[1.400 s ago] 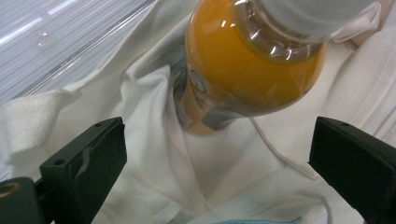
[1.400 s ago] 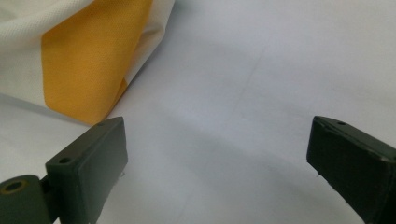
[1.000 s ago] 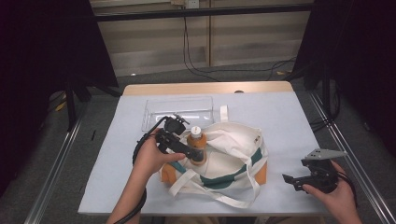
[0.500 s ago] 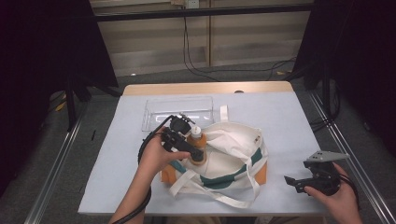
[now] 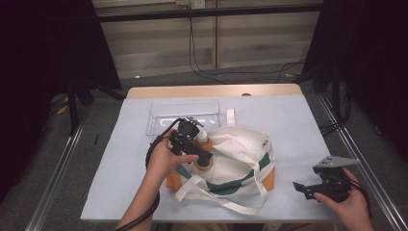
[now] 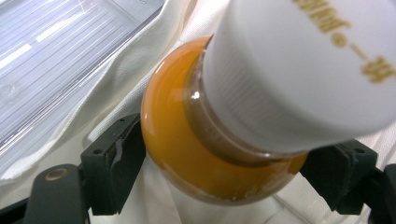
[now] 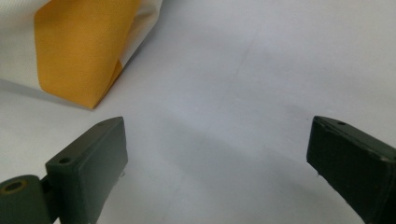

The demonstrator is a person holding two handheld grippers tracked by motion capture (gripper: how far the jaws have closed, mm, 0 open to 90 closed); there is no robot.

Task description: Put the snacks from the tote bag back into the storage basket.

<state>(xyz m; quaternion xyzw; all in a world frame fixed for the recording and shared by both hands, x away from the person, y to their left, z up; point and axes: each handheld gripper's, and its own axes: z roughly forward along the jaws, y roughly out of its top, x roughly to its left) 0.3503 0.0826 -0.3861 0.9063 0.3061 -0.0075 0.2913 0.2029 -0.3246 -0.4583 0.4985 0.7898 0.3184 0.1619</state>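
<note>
Left gripper (image 5: 201,155) sits over the mouth of the bag (image 5: 240,159), a little to the seven o'clock side of the table's (image 5: 298,125) centre, and its jaws have just been closing in with the bottle (image 5: 204,155) between them. In the left gripper view the bottle (image 6: 219,144) is right up close: orange body, white cap (image 6: 308,70) with gold lettering toward one o'clock. The left pad (image 6: 119,161) touches the orange wall at nine o'clock of the bottle; the right pad (image 6: 338,170) meets it at about four o'clock. So this claw is about half closed and clamped on the bottle's body just below the cap.

The bottle stands at the bag's opening, cap pointing toward the clear tray (image 5: 183,115), which lies at eleven o'clock from the bag, just beyond it. In the left gripper view white cloth (image 6: 154,84) bunches behind the bottle, with the ribbed tray (image 6: 56,56) at ten o'clock.

Over to the right gripper (image 5: 308,188), held low at the table's five o'clock corner, well apart from the bag. Its jaws stand wide, with bare tabletop (image 7: 233,93) between them. The bag's orange corner (image 7: 79,51) lies at eleven o'clock in that view, clear of the pads.
</note>
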